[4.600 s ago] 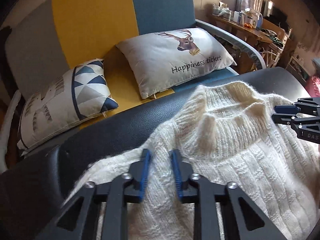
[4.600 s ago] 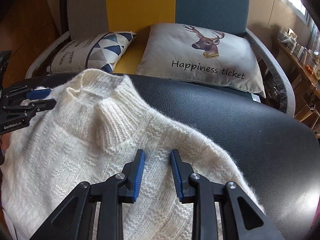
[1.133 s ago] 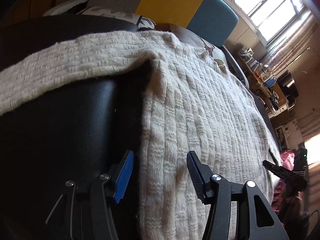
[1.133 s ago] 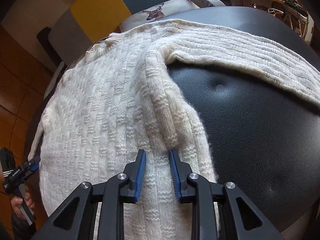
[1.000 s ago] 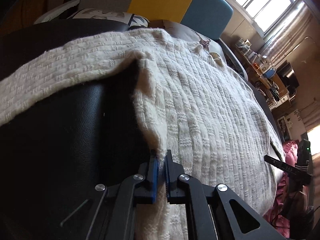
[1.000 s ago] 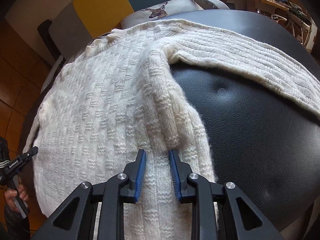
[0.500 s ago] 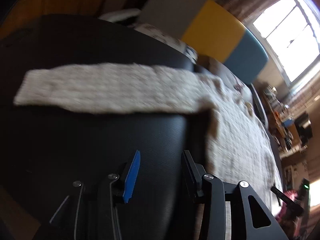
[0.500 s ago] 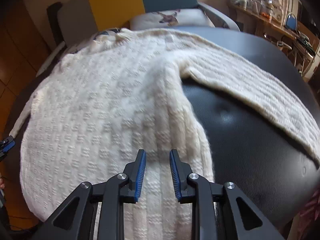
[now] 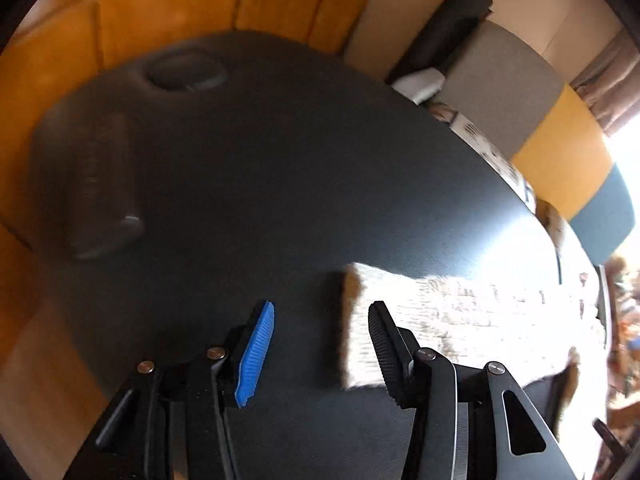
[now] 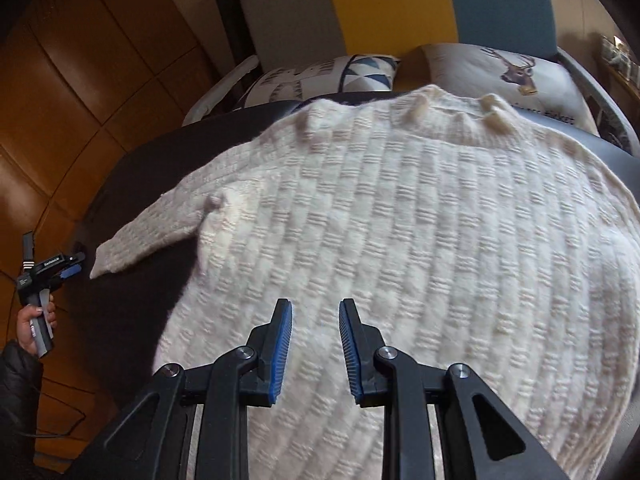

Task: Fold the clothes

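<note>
The cream knit sweater [image 10: 420, 216] looks soft and floppy; take its sleeve cuff [image 9: 360, 320]. Left claw [image 9: 320, 354] opening, empty; right claw [image 10: 315, 354] slightly parted, empty.

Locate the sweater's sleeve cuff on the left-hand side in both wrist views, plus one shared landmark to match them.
Left wrist: the sleeve cuff lies lower centre on the black surface, just ahead of the left gripper, whose jaws are opening with nothing between them.
Right wrist: the same cuff is at the left edge, mid-height, beside the left gripper.
Shared landmark: the grey, yellow and blue sofa back.
</note>
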A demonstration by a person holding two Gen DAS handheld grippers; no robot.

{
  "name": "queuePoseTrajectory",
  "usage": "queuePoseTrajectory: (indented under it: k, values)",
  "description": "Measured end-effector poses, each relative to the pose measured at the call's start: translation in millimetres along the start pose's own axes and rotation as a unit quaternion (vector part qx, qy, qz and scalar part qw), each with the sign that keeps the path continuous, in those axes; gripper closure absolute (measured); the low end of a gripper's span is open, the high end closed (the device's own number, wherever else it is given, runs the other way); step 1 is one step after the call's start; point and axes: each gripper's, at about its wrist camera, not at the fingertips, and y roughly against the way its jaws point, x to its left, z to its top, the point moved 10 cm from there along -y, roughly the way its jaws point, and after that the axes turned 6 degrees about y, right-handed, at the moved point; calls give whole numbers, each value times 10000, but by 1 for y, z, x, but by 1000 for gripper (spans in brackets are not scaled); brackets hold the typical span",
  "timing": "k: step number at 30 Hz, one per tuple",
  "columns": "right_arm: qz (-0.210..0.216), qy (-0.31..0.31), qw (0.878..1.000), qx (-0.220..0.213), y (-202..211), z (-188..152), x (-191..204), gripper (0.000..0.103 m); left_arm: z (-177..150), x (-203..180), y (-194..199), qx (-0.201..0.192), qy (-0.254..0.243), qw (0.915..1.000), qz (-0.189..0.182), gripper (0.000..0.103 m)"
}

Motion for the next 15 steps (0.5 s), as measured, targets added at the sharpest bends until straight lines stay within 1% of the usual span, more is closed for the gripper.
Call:
queuePoseTrajectory:
  k: [2, 3, 4, 5, 6, 7, 8, 9, 10, 11, 13, 14, 15]
  values:
    - [20, 102, 9999, 26, -9, 10, 12, 79, -2, -10, -12, 150, -264, 9995, -109, 52]
    - [29, 154, 9999, 28, -12, 14, 16, 79, -5, -14, -18, 218, -413, 9989, -79, 51]
    - [20, 194, 9998, 27, -14, 18, 19, 79, -8, -17, -22, 228, -530, 9983, -40, 49]
    - [9, 232, 9997, 27, -15, 21, 21, 79, -10, -21, -25, 236, -651, 9976, -3, 43]
    - [-1, 270, 9996, 27, -17, 25, 24, 79, -13, -26, -26, 222, -814, 9964, 14, 43]
    - [1, 302, 9995, 25, -18, 28, 26, 79, -16, -31, -26, 204, -979, 9950, 35, 47]
    - [-26, 330, 9994, 22, -20, 31, 25, 79, -19, -36, -26, 146, -1176, 9929, 120, 78]
    - [-55, 358, 9993, 20, -22, 33, 25, 79, -23, -40, -26, 112, -1293, 9914, 147, 92]
    - [-85, 385, 9992, 18, -24, 36, 24, 79, -26, -44, -25, 71, -1402, 9899, 180, 93]
    - [-115, 413, 9991, 16, -26, 39, 23, 79, -25, -45, -21, -48, -1401, 9897, 277, 94]
    - [-208, 436, 9988, 22, -30, 45, 18, 79, -17, -46, -4, -436, -1174, 9918, 241, 94]
    - [-267, 400, 9988, 2, -31, 49, 12, 79, -10, -43, 7, -615, -962, 9933, 184, 94]
    - [-324, 361, 9988, -21, -32, 54, 6, 79, -4, -38, 13, -723, -803, 9940, 181, 94]
